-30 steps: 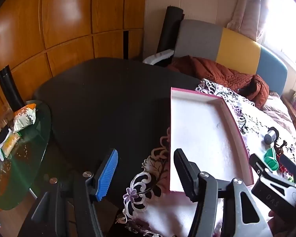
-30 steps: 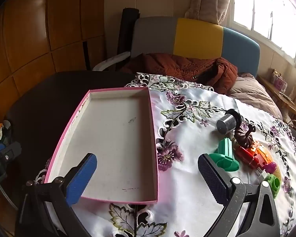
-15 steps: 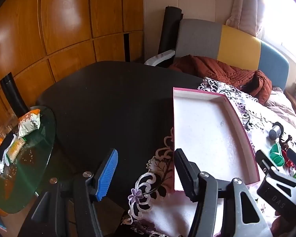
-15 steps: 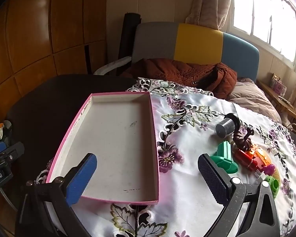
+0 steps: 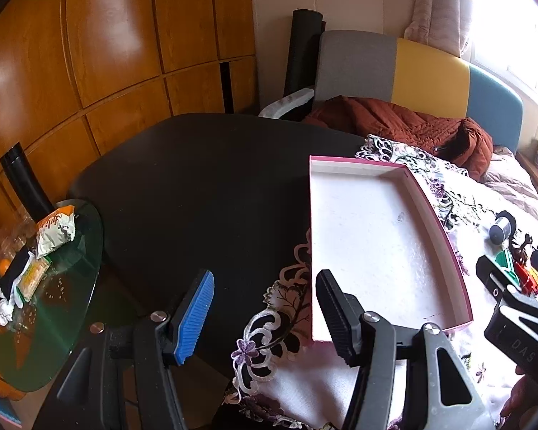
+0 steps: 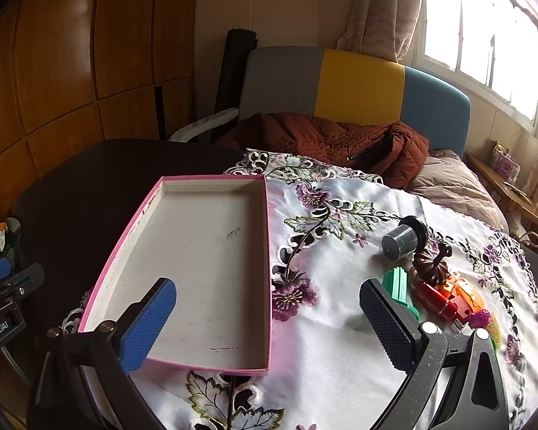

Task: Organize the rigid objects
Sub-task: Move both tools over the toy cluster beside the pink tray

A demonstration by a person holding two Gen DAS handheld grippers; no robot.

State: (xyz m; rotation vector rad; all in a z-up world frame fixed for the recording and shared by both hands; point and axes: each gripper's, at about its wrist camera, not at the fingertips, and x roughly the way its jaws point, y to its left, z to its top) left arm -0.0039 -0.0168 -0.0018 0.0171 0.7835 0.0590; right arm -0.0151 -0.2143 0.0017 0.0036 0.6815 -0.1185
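Note:
A shallow pink-rimmed white box [image 6: 211, 261] [image 5: 376, 236] lies empty on the flowered cloth. To its right sits a cluster of small rigid things: a grey cylinder [image 6: 400, 240] [image 5: 498, 231], a dark brown pumpkin [image 6: 430, 265], a green spool [image 6: 396, 286], a red piece [image 6: 435, 299] and orange and magenta bits. My right gripper [image 6: 265, 322] stands open above the box's near right corner, nothing between its fingers. My left gripper [image 5: 262, 313] hangs open over the box's near left corner and the dark table, also empty.
A round dark table [image 5: 197, 186] carries the white flowered cloth [image 6: 340, 340]. A green glass side table [image 5: 53, 304] with snack packets stands at the left. Behind are a brown quilted jacket [image 6: 326, 143], a grey, yellow and blue headboard [image 6: 358, 86] and wooden wall panels.
Both views have slid slightly, so the box and the small things sit a little lower and further right in frame. Both grippers stay open and empty.

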